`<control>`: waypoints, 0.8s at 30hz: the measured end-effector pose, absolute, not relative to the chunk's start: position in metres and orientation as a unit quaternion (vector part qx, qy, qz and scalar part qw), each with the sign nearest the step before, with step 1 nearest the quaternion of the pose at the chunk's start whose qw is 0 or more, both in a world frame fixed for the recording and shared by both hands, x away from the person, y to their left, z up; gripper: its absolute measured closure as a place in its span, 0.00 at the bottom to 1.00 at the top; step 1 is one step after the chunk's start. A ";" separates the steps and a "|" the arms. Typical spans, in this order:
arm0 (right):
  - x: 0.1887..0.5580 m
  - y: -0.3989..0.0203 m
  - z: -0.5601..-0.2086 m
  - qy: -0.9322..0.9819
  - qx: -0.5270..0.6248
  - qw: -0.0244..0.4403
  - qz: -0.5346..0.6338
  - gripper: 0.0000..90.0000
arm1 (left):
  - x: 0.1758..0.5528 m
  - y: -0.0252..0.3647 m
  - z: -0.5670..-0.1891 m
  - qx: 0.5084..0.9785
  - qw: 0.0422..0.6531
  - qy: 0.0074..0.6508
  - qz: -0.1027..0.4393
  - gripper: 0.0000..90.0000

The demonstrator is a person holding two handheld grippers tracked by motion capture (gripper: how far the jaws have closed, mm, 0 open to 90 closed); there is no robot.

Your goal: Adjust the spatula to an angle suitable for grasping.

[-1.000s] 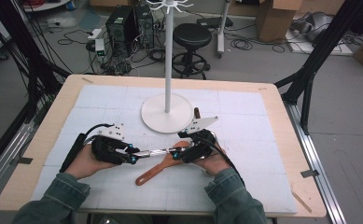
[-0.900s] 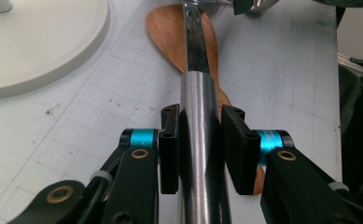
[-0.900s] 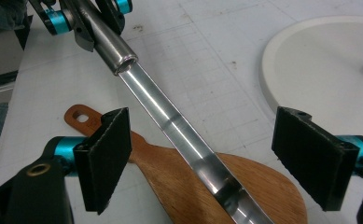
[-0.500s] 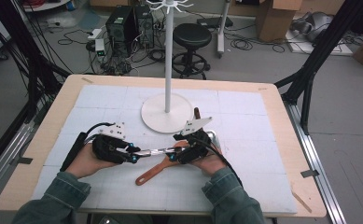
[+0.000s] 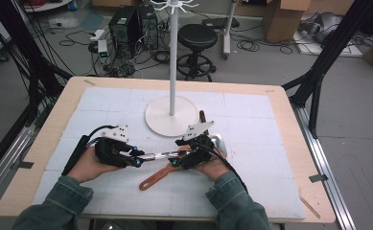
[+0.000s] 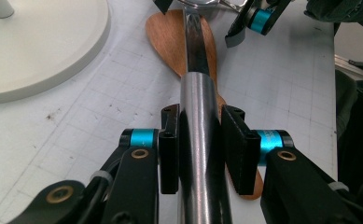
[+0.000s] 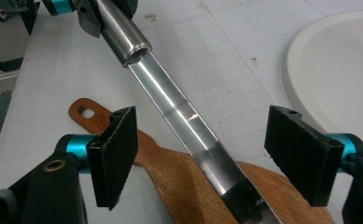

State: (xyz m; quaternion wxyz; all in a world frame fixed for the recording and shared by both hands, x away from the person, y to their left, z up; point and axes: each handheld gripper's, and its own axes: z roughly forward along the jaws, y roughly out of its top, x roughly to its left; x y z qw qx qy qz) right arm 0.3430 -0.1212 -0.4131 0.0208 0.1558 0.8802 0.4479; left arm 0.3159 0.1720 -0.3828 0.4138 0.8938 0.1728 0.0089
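Steel utensil handle [image 6: 200, 126] is clamped between the pads of the left gripper [image 6: 200, 151], which holds its round tubular end, while the flat shank [image 7: 202, 140] runs off toward the right gripper [image 7: 214, 149]. That gripper's jaws stand wide on either side of the shank and have just been closing, with the metal between them but neither pad [image 7: 116, 156] touching it yet. In the high view the utensil [image 5: 157, 155] spans level between the two hands, just above a wooden spatula [image 5: 162, 175] lying on the white mat [image 5: 270, 191], near the round base of the white stand [image 5: 171, 117].

The risk I see is in the handover. The shank is polished and narrow, so pads landing off-centre could skid and twist it. Should the left gripper let go before the right has bitten, the utensil would likely drop onto the spatula. Closing too low could also pinch the spatula blade along with the steel.
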 end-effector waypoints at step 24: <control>0.347 -0.112 -0.415 0.894 0.130 0.006 0.429 0.53 | 0.315 0.165 -0.371 0.894 0.415 0.165 0.017 0.77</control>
